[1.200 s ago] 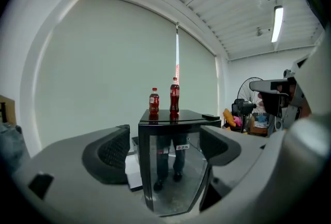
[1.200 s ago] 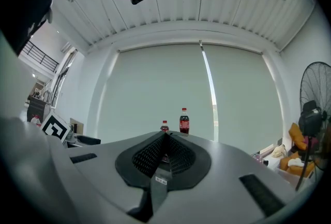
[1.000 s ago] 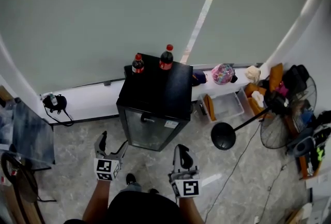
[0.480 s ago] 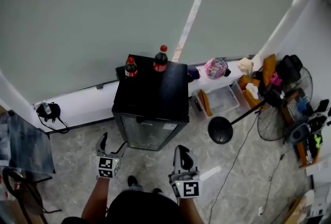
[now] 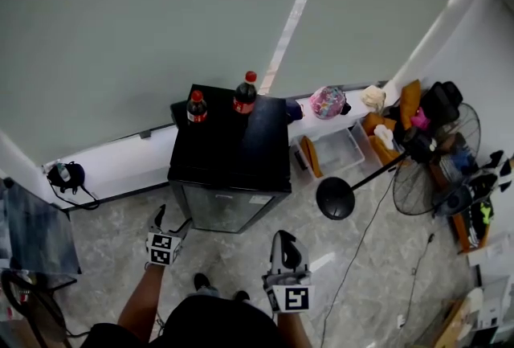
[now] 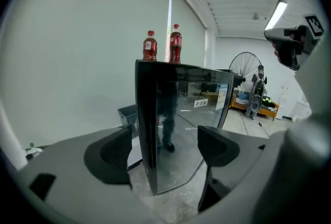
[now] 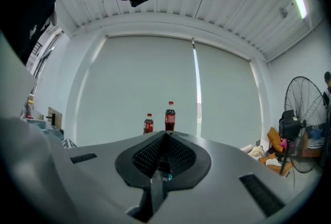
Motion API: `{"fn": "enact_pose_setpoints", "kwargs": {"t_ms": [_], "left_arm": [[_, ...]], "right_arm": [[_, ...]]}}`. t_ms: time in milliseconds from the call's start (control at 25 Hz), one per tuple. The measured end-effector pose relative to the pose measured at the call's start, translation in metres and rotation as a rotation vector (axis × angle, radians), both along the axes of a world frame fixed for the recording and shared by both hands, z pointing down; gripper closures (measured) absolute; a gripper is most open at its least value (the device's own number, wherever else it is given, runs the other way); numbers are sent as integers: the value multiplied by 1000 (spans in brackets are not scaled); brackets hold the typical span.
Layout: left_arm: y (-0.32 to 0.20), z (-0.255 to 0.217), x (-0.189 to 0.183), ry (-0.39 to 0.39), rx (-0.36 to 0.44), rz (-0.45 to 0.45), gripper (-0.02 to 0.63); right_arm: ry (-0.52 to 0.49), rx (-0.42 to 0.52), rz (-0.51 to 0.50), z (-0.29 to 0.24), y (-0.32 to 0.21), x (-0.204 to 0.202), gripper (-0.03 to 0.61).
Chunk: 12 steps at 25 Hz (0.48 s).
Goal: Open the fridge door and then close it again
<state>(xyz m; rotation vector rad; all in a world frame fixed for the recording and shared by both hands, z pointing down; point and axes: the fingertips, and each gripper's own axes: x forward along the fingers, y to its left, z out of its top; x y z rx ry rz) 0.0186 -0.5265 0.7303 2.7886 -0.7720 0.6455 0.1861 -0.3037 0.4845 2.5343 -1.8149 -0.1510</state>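
Observation:
A small black fridge (image 5: 229,157) with a glass door (image 5: 221,210) stands against the wall, its door closed. Two cola bottles (image 5: 195,107) (image 5: 244,93) stand on top. My left gripper (image 5: 172,222) hangs low in front of the fridge's left front corner. Its jaws are wide apart and have just been closing slightly, with nothing pressed between them. In the left gripper view the fridge's front corner (image 6: 147,130) shows between the jaws of the left gripper (image 6: 164,148), farther off. My right gripper (image 5: 285,240) is shut in front of the fridge; in the right gripper view its tip (image 7: 163,158) points at the bottles (image 7: 170,116).
A standing fan with a round base (image 5: 336,199) and its head (image 5: 438,178) stands to the right of the fridge. A clear plastic bin (image 5: 333,157) sits by the wall. Bags and clutter fill the right side. A dark panel (image 5: 32,230) leans at the left.
My left gripper has sunk lower and moved nearer the fridge's left front corner. The right gripper has hardly moved. The head view has shifted a little.

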Motion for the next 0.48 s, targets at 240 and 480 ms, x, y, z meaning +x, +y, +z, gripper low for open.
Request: {"fn": "enact_pose_setpoints", "kwargs": {"t_ms": [240,480], "left_arm": [[-23,33,7,-34,-59,24,221],[-42,62,17,-99,-98,76,230]], "right_arm": [[-3,-25,27,8,1,3,569],[-4,-48,31,11,-3,2,569]]}}
